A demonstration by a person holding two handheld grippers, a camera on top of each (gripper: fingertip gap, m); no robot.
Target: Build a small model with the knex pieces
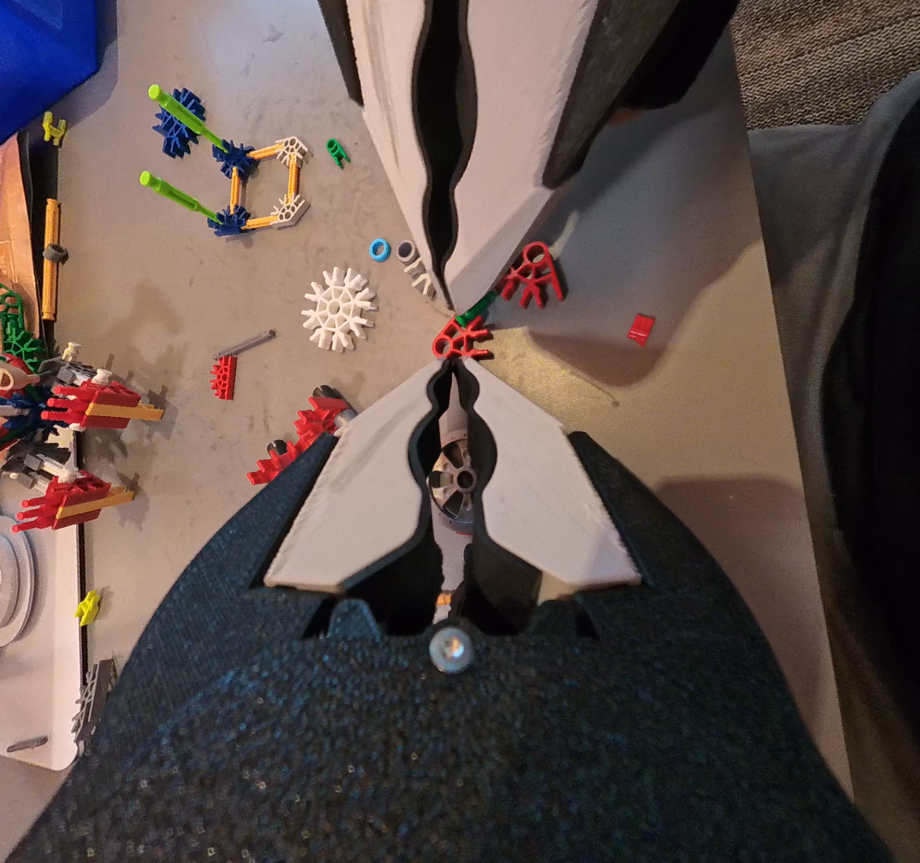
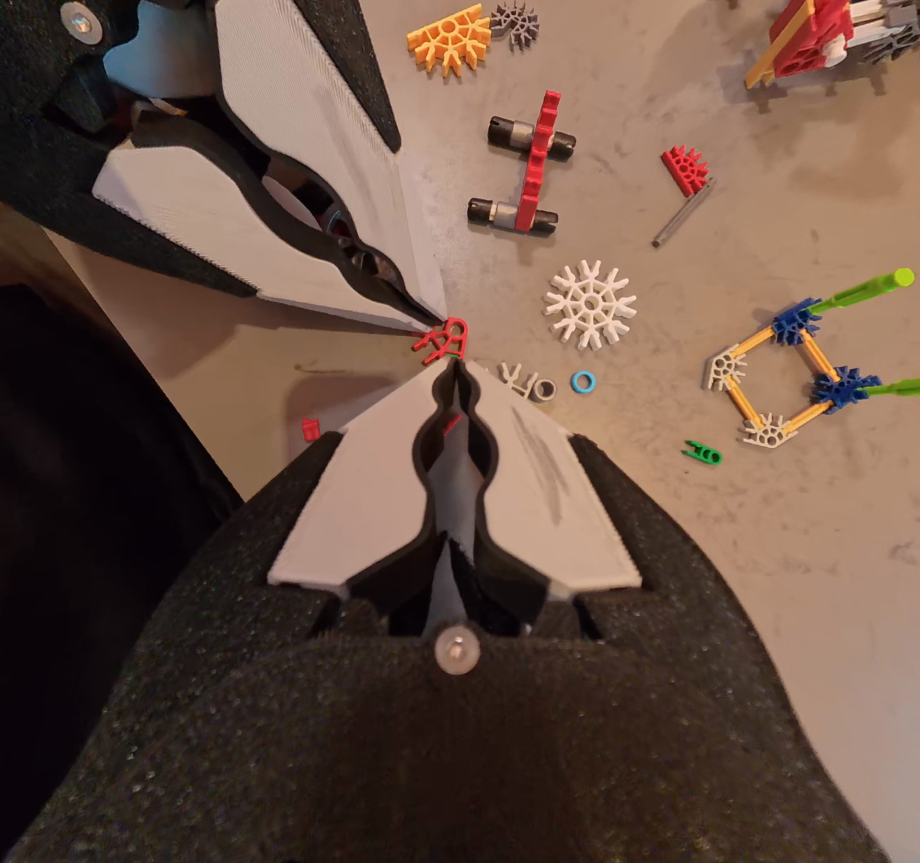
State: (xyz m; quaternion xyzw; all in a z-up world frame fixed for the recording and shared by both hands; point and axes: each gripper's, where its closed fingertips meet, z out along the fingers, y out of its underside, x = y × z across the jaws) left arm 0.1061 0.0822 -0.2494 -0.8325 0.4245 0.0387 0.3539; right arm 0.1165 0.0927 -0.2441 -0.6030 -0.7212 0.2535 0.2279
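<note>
Both claws are clenched tip to tip: the left claw (image 1: 452, 364) pinches a red piece (image 1: 460, 339), the right claw (image 2: 455, 361) maybe a green bit (image 1: 475, 309).

Grey table (image 2: 622, 590): white snowflake connector (image 2: 590, 304), blue ring (image 2: 583, 382), green clip (image 2: 703, 453).

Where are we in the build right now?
Built: the orange frame and a large model lie aside. In hand: left gripper pinches a red connector; right gripper holds a green piece against it. Loose: white snowflake, blue ring.
</note>
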